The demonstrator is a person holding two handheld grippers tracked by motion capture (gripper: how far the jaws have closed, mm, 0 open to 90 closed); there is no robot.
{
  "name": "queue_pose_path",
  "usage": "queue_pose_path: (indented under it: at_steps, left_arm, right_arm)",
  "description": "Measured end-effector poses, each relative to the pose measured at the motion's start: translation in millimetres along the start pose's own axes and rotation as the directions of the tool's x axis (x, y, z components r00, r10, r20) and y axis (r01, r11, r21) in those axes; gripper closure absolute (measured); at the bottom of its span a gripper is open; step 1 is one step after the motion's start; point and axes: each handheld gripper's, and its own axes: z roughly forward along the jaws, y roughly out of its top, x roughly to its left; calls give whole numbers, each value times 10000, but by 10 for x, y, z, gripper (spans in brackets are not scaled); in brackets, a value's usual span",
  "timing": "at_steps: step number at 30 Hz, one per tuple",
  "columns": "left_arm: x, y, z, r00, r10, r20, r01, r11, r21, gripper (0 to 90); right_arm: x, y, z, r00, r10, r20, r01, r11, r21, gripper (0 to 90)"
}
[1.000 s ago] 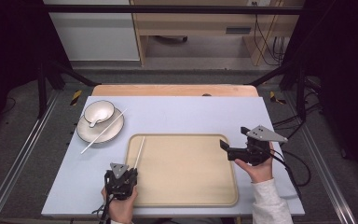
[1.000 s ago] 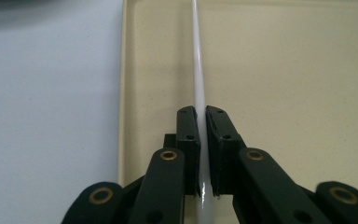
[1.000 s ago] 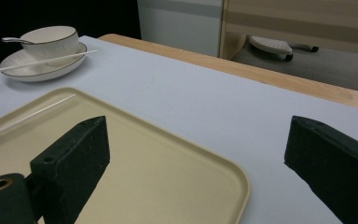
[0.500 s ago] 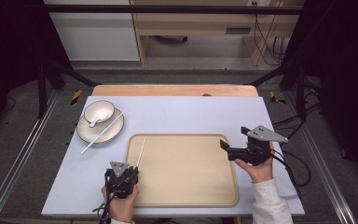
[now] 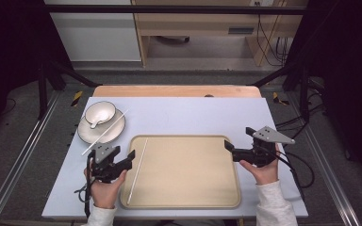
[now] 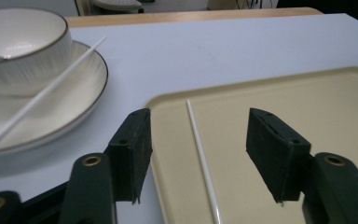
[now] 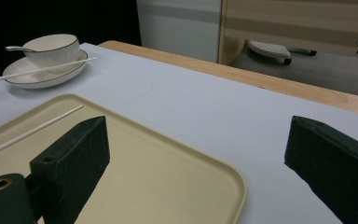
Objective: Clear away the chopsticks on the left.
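Note:
A thin white chopstick [image 5: 138,169] lies lengthwise along the left side of the beige tray [image 5: 188,174]. My left gripper [image 5: 125,154] hovers over the tray's left rim. Its jaws have just been opening and now stand apart. In the left gripper view the chopstick [image 6: 200,149] lies on the tray [image 6: 331,102] below the gap of the gripper [image 6: 198,135], untouched. My right gripper [image 5: 238,137] is open at the tray's right edge with nothing between its jaws [image 7: 200,140]. A second chopstick [image 5: 106,132] rests slanted across a white plate [image 5: 88,137].
A white bowl [image 5: 100,113] with a spoon [image 7: 16,48] in it stands on the plate at the table's back left. The pale blue table top [image 5: 184,113] ends in a wooden strip at the back. A black cable [image 5: 296,169] trails from the right gripper.
The left gripper was shut on the near end of the tray's chopstick. It has opened, let go and risen toward the far left. The chopstick stays flat on the tray. The right hand has not moved.

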Motion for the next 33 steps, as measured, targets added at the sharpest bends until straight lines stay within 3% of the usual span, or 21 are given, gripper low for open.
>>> queue_pose_path:
  at_steps: [4, 11, 16, 19, 23, 27, 33]
  left_arm:
    - [104, 187, 27, 9973, 700, 217, -701, 9975, 70, 348]
    - [310, 358, 55, 9925, 1028, 666, -1038, 9945, 109, 295]
    - [460, 369, 98, 9864, 1529, 604, -1553, 9871, 380, 277]
    - [605, 329, 141, 9887, 1276, 793, -1312, 9905, 417, 277]
    - [792, 216, 228, 9907, 1191, 662, -1238, 9896, 731, 275]
    - [934, 161, 303, 9897, 1336, 506, -1389, 9829, 1211, 253]
    - [1106, 133, 391, 9920, 1215, 348, -1254, 9805, 1510, 239]
  right_arm:
    - [-4, 1, -8, 10000, -29, -23, 29, 10000, 7, 67]
    - [-17, 10, -27, 10000, 11, 23, -11, 10000, -73, 67]
    - [-14, 10, -27, 10000, 33, 5, -33, 10000, -62, 68]
    - [-18, 10, -26, 10000, 7, 24, -7, 10000, -48, 68]
    - [-12, 7, -17, 10000, 10, 49, -10, 10000, 3, 68]
    - [-7, 0, 0, 10000, -81, 43, 80, 10000, 47, 67]
    - [-15, 1, -3, 9999, -128, -10, 128, 9999, 34, 67]
